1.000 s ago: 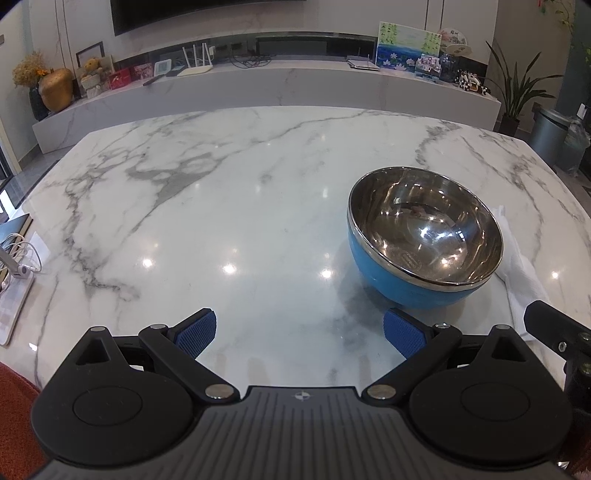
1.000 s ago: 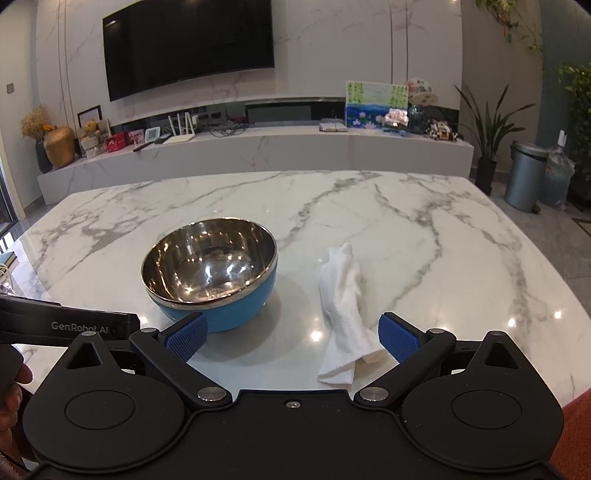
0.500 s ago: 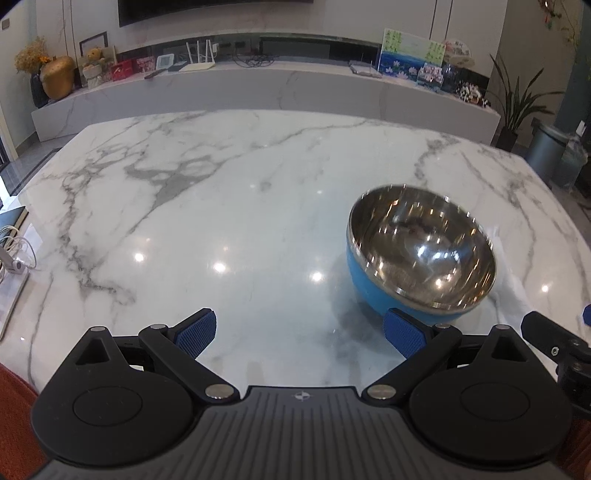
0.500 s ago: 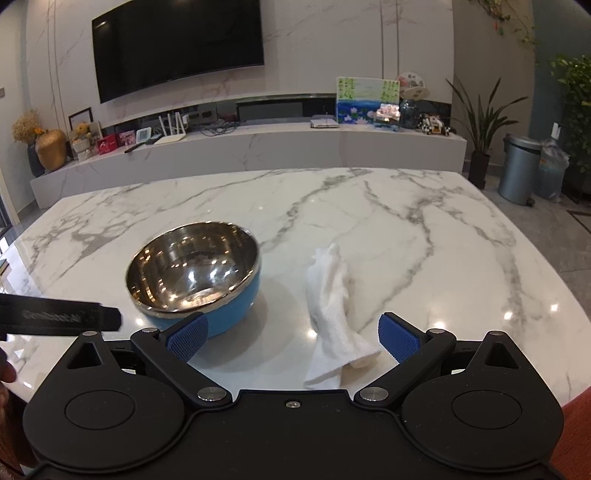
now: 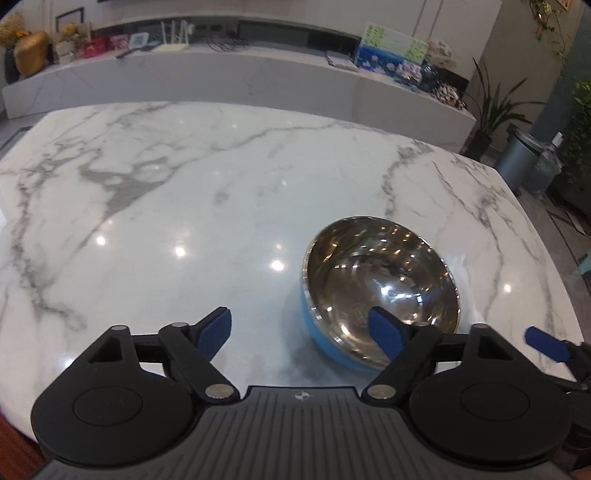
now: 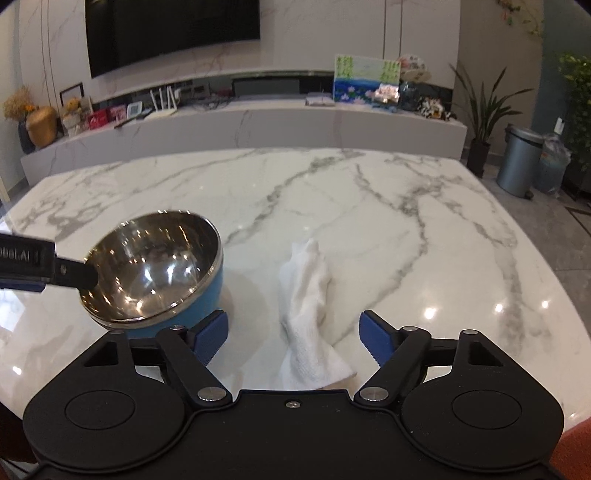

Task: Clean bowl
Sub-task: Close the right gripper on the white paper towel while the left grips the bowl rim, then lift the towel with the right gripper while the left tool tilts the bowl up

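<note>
A home living room: a large wall-mounted television (image 6: 173, 33) hangs above a long marble media console (image 6: 240, 125) holding a router (image 6: 162, 105), framed pictures, a golden vase (image 6: 40, 125) and a painting (image 6: 365, 77); potted plants (image 6: 484, 110) and a pedal bin (image 6: 519, 162) stand beyond the marble dining table (image 6: 369, 206)

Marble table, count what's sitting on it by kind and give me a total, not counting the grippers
Bowl: 1
White cloth: 1
Total on the table: 2
</note>
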